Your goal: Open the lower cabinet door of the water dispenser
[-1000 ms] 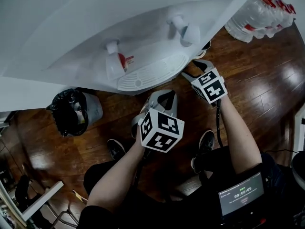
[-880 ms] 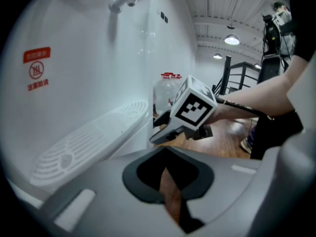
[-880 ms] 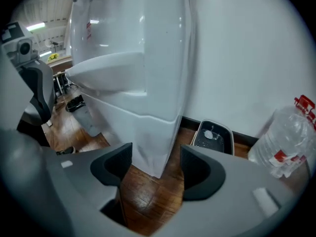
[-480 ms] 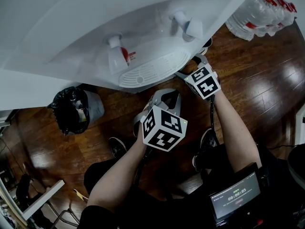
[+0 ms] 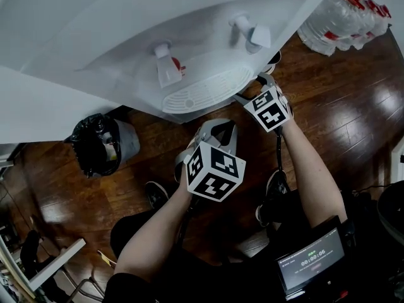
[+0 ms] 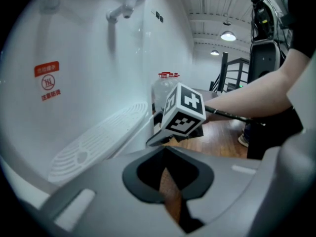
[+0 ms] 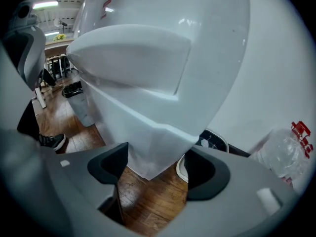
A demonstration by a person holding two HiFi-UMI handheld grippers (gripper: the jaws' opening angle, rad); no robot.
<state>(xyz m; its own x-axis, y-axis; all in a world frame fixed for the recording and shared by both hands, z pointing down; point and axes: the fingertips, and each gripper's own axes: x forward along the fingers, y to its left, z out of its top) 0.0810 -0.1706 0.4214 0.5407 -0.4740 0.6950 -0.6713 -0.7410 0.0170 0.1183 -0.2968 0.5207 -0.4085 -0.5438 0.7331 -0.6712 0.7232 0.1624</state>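
Dark wooden floor surrounds a white water dispenser, seen from above in the head view. Its two taps hang over a ribbed drip tray. A black-lined bin stands at the dispenser's left side and water bottles cluster beyond its right side.

The left gripper hovers over the floor in front of the tray edge, apart from the dispenser. Its own view shows its jaws clenched together with nothing in them, only a sliver of floor between the dark pads. That view also catches a red warning label on the dispenser's front and the right gripper's marker cube at the tray's corner.

The right gripper reaches under the tray's right corner. The head view hides the lower cabinet door there, beneath the overhang. The right gripper view alone shows it: the white lower cabinet door drops below the tray ledge, with its bottom corner standing between the jaws. Those jaws have just been opening and stand wide — released, neither pad visibly pressing on the panel. Whether the door is ajar cannot be told.
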